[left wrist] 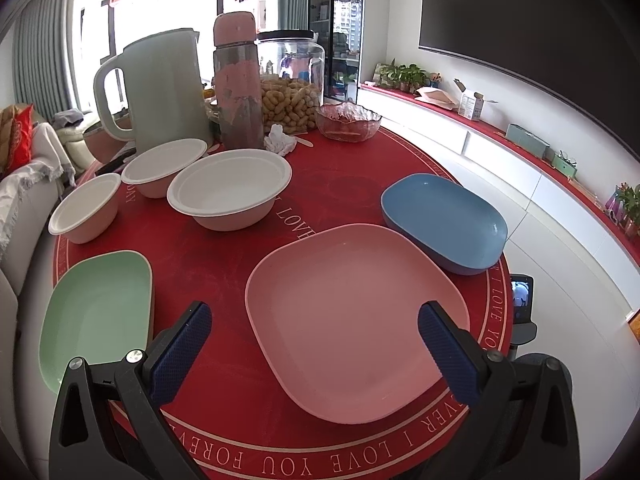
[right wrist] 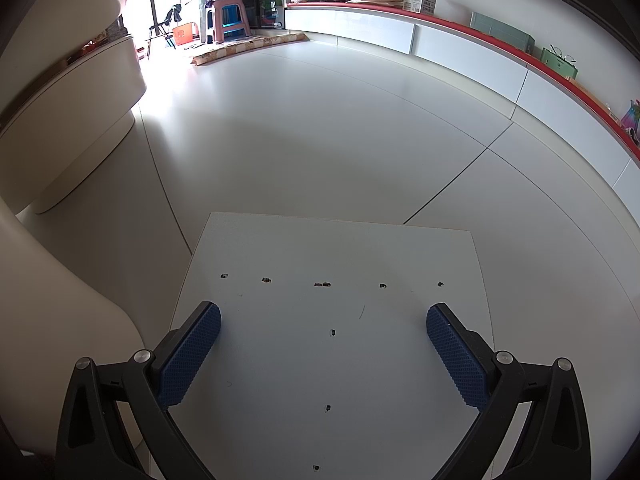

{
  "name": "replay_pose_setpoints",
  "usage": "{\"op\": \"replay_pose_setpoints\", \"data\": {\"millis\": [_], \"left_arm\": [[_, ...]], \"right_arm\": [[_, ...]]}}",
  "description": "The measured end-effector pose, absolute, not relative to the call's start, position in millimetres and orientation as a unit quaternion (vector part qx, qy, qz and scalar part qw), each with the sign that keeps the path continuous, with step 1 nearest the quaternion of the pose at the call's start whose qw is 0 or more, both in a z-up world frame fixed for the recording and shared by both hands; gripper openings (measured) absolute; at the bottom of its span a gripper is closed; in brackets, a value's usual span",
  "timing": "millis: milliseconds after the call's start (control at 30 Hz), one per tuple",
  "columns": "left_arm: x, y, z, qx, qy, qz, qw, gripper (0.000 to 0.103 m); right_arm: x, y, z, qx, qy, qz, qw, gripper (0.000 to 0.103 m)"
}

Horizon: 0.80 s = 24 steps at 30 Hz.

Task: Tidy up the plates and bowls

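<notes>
In the left wrist view a round red table (left wrist: 340, 184) holds a pink square plate (left wrist: 352, 320) at the front, a blue plate (left wrist: 444, 220) to its right and a green plate (left wrist: 96, 316) at the left. Three white bowls stand behind: a large one (left wrist: 230, 192), a middle one (left wrist: 164, 166) and a small one (left wrist: 86, 208). My left gripper (left wrist: 316, 320) is open and empty, hovering over the pink plate's near edge. My right gripper (right wrist: 324, 320) is open and empty over a white board (right wrist: 332, 340), away from the table.
At the table's back stand a pale green kettle (left wrist: 160, 88), a pink bottle (left wrist: 238, 80), a peanut jar (left wrist: 290, 80) and a glass bowl (left wrist: 348, 120). A phone on a stand (left wrist: 522, 300) sits off the table's right edge. The right wrist view shows white floor (right wrist: 320, 140) and a cream table base (right wrist: 72, 120).
</notes>
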<state>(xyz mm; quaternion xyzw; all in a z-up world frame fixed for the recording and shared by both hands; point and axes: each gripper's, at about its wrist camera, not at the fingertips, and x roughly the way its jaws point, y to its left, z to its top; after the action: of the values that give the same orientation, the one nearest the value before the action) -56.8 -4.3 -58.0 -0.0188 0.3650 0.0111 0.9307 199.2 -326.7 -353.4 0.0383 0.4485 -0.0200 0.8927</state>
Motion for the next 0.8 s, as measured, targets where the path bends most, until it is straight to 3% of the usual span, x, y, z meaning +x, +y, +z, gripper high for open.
{"op": "replay_pose_setpoints", "data": {"millis": [800], "left_arm": [[-49, 3, -48, -0.031, 0.348, 0.023, 0.937, 0.103]], "right_arm": [[200, -326, -354, 0.038, 0.449, -0.020, 0.893, 0.103]]}}
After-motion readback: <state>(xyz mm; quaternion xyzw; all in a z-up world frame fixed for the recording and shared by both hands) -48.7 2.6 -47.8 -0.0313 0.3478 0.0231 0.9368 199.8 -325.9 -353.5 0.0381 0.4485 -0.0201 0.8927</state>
